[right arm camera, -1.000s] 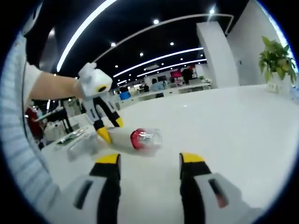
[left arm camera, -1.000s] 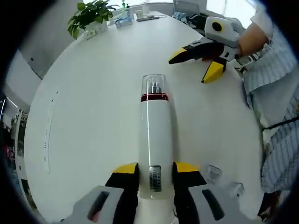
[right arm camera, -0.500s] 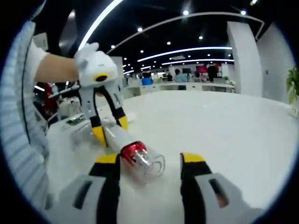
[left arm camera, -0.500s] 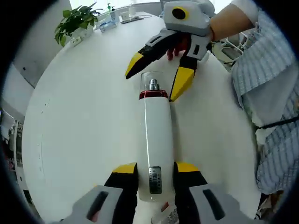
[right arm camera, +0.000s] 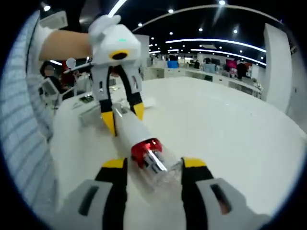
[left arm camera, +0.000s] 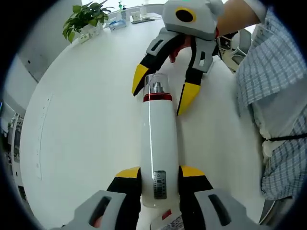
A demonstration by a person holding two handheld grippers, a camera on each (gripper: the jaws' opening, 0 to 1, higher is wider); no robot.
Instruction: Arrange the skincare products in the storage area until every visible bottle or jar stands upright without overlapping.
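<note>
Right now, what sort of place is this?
Probably an open-plan office: a big round white table, a potted plant at its far edge, and rows of desks under strip ceiling lights.

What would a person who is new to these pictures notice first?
First, the tall white bottle with a red band and clear cap, its base held between the jaws of the left hand-held gripper. Next, the right hand-held gripper, open, its yellow tips on either side of the cap. Behind lies the white table, with a green plant at its far edge.
</note>
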